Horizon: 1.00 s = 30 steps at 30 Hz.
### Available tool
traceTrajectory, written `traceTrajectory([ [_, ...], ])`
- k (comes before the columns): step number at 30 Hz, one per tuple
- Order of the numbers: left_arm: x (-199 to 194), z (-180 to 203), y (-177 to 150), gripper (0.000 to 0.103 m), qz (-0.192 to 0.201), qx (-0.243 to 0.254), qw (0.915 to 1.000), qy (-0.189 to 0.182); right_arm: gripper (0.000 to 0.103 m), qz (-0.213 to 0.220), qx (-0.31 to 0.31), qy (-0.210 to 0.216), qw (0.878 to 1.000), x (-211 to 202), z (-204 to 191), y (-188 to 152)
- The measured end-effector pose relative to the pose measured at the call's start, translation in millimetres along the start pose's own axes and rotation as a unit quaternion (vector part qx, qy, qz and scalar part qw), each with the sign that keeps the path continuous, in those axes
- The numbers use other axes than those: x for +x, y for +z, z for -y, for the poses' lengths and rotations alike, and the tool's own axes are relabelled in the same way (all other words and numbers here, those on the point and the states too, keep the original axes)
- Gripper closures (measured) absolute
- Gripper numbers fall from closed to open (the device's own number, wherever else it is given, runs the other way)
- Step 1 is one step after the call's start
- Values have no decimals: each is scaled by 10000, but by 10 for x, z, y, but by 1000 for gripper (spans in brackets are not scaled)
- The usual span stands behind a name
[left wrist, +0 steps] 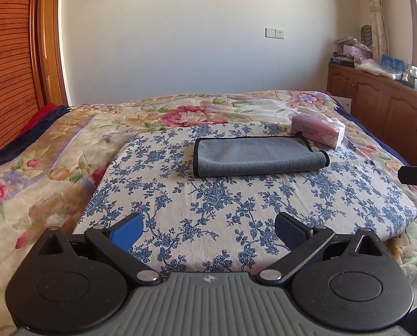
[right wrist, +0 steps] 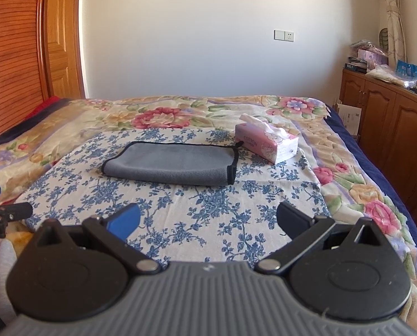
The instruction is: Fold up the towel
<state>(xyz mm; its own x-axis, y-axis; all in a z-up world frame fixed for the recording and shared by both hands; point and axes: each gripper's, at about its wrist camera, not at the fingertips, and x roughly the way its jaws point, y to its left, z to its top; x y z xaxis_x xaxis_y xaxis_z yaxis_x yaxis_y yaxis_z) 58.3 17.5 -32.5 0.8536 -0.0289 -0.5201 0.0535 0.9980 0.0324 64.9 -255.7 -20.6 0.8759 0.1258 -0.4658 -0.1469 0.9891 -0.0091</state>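
A grey towel with black trim lies folded over in a long strip on a blue-flowered white cloth on the bed. It also shows in the right wrist view. My left gripper is open and empty, held well short of the towel, near the cloth's front edge. My right gripper is open and empty too, also short of the towel. Part of the left gripper shows at the left edge of the right wrist view.
A pink tissue box stands just right of the towel's far right corner. The bed has a flowered blanket. A wooden cabinet with clutter on top runs along the right. A wooden door is at the left.
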Motion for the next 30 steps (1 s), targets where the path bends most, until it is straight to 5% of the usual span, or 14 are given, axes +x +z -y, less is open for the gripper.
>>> traceTrajectory([
  [30, -147, 10, 77, 1, 758, 82, 9970, 111, 0, 659, 2, -135, 9977, -120, -4, 32],
])
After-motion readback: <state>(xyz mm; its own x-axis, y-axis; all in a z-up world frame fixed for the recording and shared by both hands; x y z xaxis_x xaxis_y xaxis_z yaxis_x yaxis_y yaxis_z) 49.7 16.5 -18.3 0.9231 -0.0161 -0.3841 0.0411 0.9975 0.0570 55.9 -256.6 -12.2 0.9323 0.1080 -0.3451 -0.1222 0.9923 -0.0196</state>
